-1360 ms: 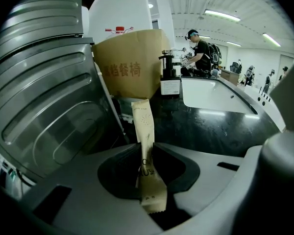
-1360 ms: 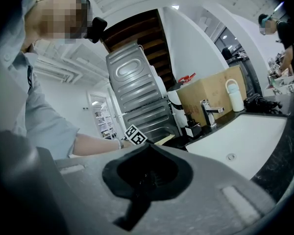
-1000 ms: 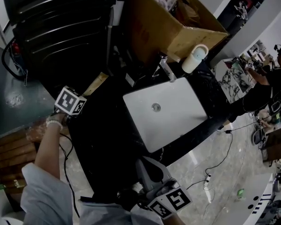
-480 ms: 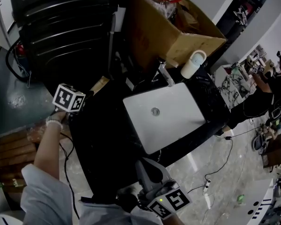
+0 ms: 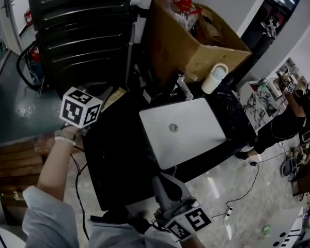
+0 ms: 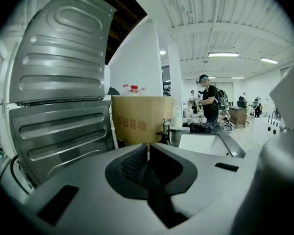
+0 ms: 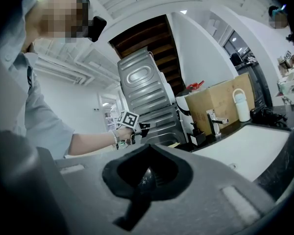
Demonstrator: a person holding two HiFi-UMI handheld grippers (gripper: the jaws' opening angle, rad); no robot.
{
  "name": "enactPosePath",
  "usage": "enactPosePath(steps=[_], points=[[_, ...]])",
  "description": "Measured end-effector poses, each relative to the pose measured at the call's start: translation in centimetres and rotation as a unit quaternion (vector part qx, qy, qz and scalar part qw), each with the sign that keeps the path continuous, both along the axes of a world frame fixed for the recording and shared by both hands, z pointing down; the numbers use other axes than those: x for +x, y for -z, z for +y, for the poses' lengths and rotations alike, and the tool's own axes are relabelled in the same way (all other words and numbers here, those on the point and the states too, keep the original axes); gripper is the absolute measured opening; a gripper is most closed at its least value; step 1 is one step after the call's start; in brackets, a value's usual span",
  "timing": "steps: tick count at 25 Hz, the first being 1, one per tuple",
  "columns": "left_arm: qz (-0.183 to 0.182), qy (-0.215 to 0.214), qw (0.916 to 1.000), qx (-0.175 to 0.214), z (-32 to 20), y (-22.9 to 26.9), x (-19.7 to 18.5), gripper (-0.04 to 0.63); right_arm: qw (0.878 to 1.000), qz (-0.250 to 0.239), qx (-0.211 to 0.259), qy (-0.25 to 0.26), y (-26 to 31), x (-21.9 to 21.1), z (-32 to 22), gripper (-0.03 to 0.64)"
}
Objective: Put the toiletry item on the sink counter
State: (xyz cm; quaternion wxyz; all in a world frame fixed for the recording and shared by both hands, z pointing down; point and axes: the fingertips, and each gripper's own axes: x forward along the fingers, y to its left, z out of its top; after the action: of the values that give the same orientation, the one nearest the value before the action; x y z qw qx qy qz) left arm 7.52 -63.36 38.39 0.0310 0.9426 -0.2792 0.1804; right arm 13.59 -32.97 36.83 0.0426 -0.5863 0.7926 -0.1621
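A white bottle with a handle (image 5: 214,78) stands on the black counter (image 5: 111,154) behind the white sink basin (image 5: 188,138), beside the faucet (image 5: 182,86). It also shows as the white bottle (image 7: 241,105) in the right gripper view and small as the white bottle (image 6: 177,116) in the left gripper view. My left gripper (image 5: 95,98) hovers off the counter's far left corner, far from the bottle. Its jaws are closing and stand together with nothing between them (image 6: 148,146). My right gripper (image 5: 161,181) is at the counter's near edge, jaws together and empty (image 7: 148,150).
An open cardboard box (image 5: 191,40) full of bags stands behind the faucet. A ribbed metal panel (image 5: 77,35) rises at the back left. A small black pump dispenser (image 7: 198,135) sits left of the faucet. People work at tables (image 5: 294,102) on the right.
The left gripper's marker cube has risen a little towards the head camera. The right gripper has stayed at the counter's near edge.
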Motion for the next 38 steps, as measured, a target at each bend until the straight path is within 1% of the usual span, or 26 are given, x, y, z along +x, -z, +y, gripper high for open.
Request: enactPosePath(steps=[2, 7, 14, 18, 22, 24, 28, 30, 32, 35, 38], points=[[0.009, -0.005, 0.9997, 0.020, 1.6, 2.0, 0.4, 0.009, 1.000, 0.001, 0.004, 0.002, 0.4, 0.4, 0.7, -0.002], [0.015, -0.012, 0.9980, 0.061, 5.7, 5.9, 1.0, 0.005, 1.000, 0.003, 0.018, 0.005, 1.6, 1.1, 2.4, -0.002], [0.046, -0.018, 0.9943, 0.094, 13.4, 10.3, 1.2, 0.006, 0.999, 0.008, 0.036, 0.012, 3.1, 2.5, 5.2, -0.002], [0.076, -0.015, 0.9918, 0.102, 17.6, 12.4, 0.9, 0.005, 0.999, 0.008, 0.044, 0.020, 3.7, 2.8, 6.6, -0.002], [0.077, 0.001, 0.9884, 0.131, 21.0, 13.8, -0.1, 0.006, 0.998, 0.010, 0.052, 0.036, 4.0, 2.8, 7.6, -0.002], [0.079, 0.011, 0.9870, 0.139, 22.8, 14.3, -0.6, 0.005, 0.997, 0.009, 0.055, 0.045, 4.2, 2.7, 8.1, -0.002], [0.111, 0.034, 0.9834, 0.140, 26.1, 15.2, -1.9, 0.005, 0.996, 0.009, 0.061, 0.062, 4.6, 2.4, 9.1, -0.002], [0.118, 0.048, 0.9823, 0.138, 27.5, 15.4, -2.6, 0.005, 0.995, 0.010, 0.064, 0.070, 4.9, 2.4, 9.5, -0.002], [0.115, 0.061, 0.9815, 0.141, 28.8, 15.3, -3.3, 0.005, 0.995, 0.010, 0.066, 0.077, 5.1, 2.3, 9.9, -0.002], [0.098, 0.081, 0.9808, 0.147, 30.4, 14.9, -4.2, 0.005, 0.994, 0.008, 0.067, 0.089, 5.2, 2.1, 10.6, -0.002], [0.093, 0.098, 0.9805, 0.143, 32.0, 14.1, -5.2, 0.005, 0.993, 0.008, 0.065, 0.096, 5.0, 2.0, 11.3, -0.002]])
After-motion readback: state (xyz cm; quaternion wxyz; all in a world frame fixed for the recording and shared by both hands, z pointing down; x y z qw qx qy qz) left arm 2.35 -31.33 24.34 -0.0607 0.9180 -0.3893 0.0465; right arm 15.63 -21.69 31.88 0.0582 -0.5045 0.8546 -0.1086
